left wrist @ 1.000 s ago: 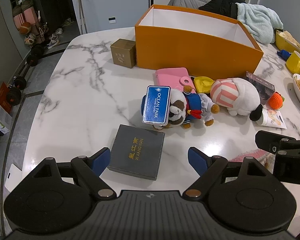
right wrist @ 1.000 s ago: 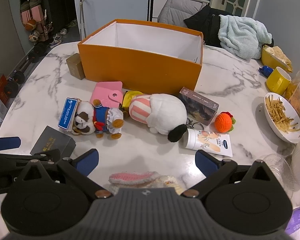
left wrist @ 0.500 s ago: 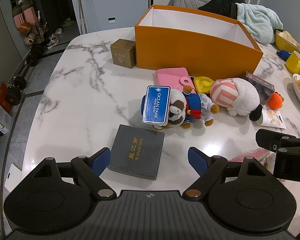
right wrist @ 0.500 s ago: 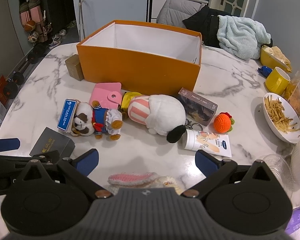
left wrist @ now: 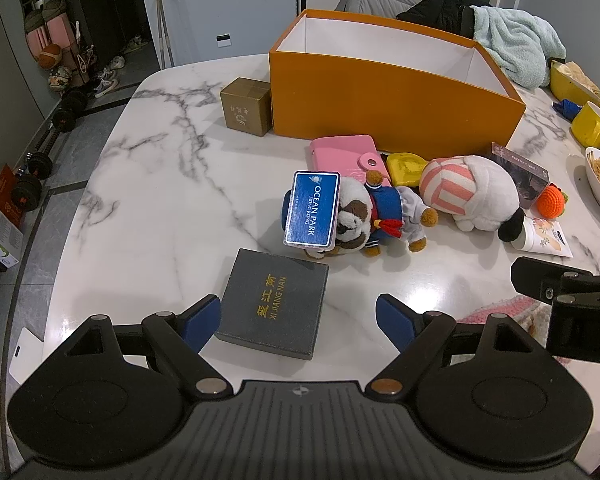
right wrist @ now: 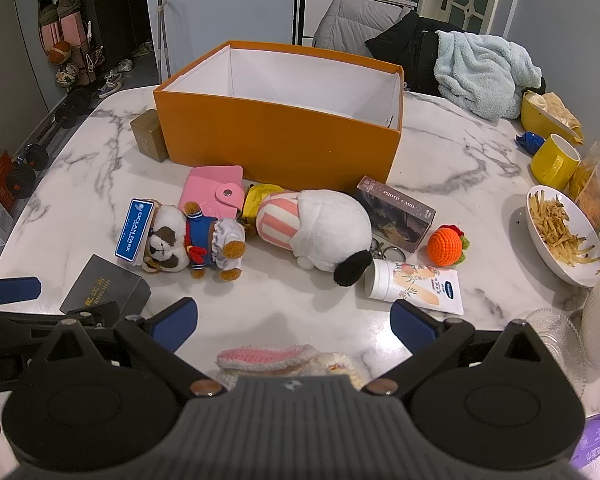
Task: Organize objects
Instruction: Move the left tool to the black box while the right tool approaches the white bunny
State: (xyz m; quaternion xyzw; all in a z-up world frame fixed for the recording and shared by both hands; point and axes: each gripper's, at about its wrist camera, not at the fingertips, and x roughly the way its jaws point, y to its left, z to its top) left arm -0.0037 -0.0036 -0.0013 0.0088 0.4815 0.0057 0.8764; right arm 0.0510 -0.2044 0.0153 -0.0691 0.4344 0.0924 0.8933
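An open orange box (left wrist: 388,108) (right wrist: 276,140) stands at the back of the marble table, empty inside. In front of it lie a pink wallet (right wrist: 214,190), a sailor dog plush with a blue tag (left wrist: 360,216) (right wrist: 188,240), a white striped plush (right wrist: 316,228), a photo card box (right wrist: 396,212), an orange knit ball (right wrist: 446,246) and a white tube (right wrist: 412,286). A dark grey flat box (left wrist: 274,304) lies just ahead of my open, empty left gripper (left wrist: 298,316). My right gripper (right wrist: 294,320) is open and empty above a pink-and-cream knit item (right wrist: 284,360).
A small brown box (left wrist: 246,106) sits left of the orange box. A yellow mug (right wrist: 554,162), a bowl of fries (right wrist: 560,232), glass dishes and a yellow container stand along the right edge. A chair with clothes is behind the table.
The right wrist view has drawn back and up slightly. The left gripper and all objects have stayed where they were.
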